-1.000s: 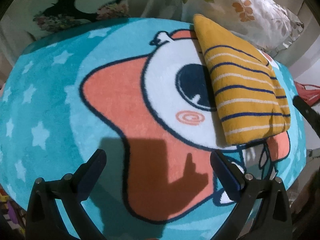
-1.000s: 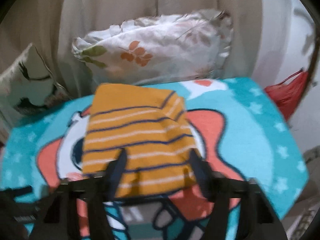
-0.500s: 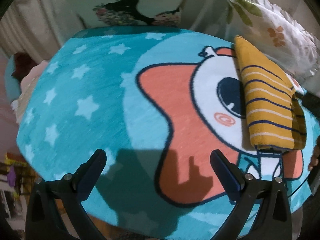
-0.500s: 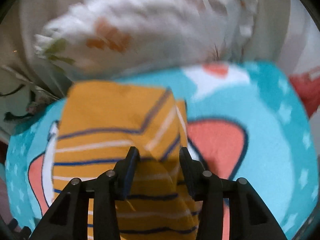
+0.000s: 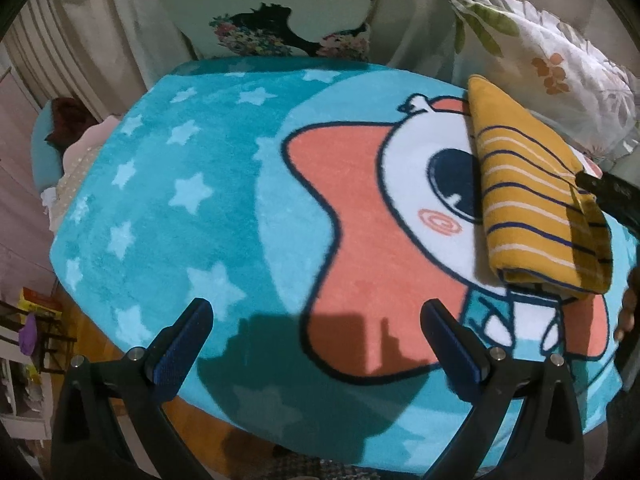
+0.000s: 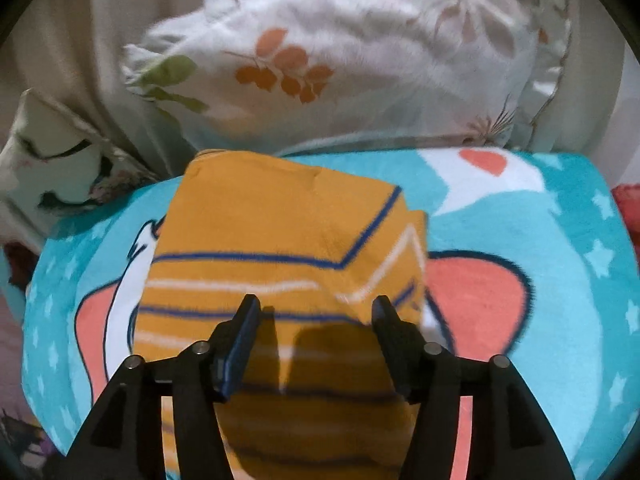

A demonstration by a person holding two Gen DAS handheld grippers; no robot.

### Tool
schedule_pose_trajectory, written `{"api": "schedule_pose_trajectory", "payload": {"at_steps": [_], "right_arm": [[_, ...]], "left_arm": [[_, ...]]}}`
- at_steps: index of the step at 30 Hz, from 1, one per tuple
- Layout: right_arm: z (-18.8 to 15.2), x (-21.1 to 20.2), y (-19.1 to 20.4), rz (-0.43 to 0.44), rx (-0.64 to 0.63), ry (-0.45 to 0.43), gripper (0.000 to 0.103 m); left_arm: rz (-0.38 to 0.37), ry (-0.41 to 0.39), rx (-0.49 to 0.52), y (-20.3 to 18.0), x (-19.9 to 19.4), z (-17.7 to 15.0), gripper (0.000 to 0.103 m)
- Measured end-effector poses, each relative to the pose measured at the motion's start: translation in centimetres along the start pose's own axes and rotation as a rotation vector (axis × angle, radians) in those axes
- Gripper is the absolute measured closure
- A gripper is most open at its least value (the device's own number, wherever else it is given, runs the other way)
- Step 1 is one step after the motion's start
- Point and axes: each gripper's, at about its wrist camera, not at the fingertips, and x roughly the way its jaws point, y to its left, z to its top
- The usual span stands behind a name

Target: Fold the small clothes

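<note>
We see a turquoise plush blanket [image 5: 192,184] with pale stars and a coral-and-white cartoon figure, spread over the surface that carries everything. Behind its far edge sit a white ruffled pillow [image 6: 360,52] with orange and green leaf prints and a cream cushion [image 5: 276,4] printed with a dark floral figure. The folded mustard-yellow garment [image 6: 260,240] with navy and white stripes lies near the blanket's far right corner. Our right gripper [image 6: 316,310] hovers over it, fingers spread, gripping nothing. Our left gripper [image 5: 316,316] hangs above the near edge, fingers wide apart and bare.
</note>
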Motion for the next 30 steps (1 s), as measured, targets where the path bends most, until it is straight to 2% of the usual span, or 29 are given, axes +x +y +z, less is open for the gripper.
{"api": "schedule_pose_trajectory", "payload": {"at_steps": [4, 8, 14, 21, 30], "right_arm": [[-2.7, -2.9, -1.7, -0.003, -0.059, -0.012, 0.035], [-6.5, -5.1, -3.7, -0.051, -0.128, 0.014, 0.033], [-11.0, -7.1, -7.0, -0.109, -0.112, 0.045, 0.032], [-13.2, -9.1, -9.4, -0.131, -0.052, 0.023, 0.029], [-14.1, -9.6, -7.1, -0.117, -0.125, 0.000, 0.027]], "left_arm": [[-0.032, 0.011, 0.028, -2.1, 0.0, -0.5, 0.000], [-0.072, 0.027, 0.065, -4.7, 0.1, -1.2, 0.000], [-0.127, 0.044, 0.127, -8.5, -0.1, -2.5, 0.000], [-0.169, 0.042, 0.182, -11.5, -1.1, -3.6, 0.000], [-0.174, 0.050, 0.188, -12.4, -1.4, -4.3, 0.000]]}}
